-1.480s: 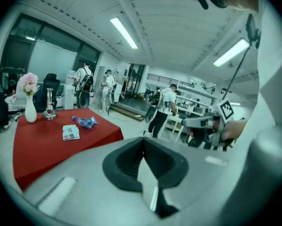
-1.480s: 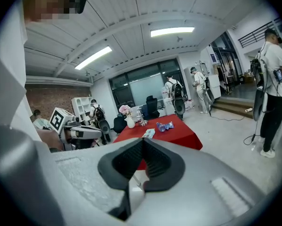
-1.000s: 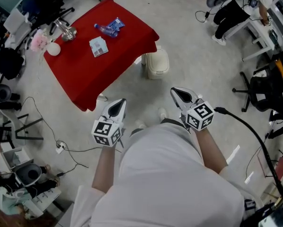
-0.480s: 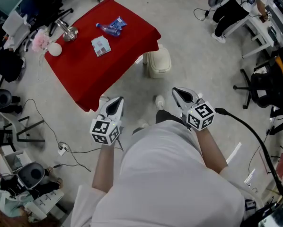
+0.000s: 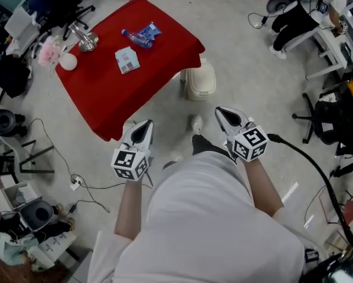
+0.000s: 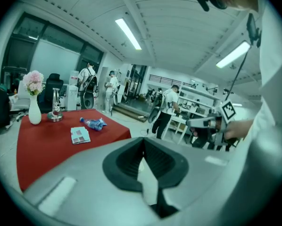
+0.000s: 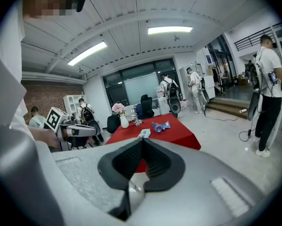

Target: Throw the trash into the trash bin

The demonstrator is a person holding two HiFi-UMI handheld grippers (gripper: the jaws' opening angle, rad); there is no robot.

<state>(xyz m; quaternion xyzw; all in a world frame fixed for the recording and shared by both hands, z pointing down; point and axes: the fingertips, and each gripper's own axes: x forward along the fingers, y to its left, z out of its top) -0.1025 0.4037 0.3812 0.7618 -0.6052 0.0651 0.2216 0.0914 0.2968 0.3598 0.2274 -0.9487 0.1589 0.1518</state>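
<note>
Bin [image 5: 199, 80], bottle [image 5: 140, 35], maybe packet [image 5: 127, 59]: one each

A white vase [image 5: 66, 61] of pink flowers [image 5: 48, 52] stands on the red table [image 5: 105, 93].

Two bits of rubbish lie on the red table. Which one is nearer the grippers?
The flat pale packet, square with printed patches. The crumpled blue bottle lies beyond it, farther from both grippers.
</note>
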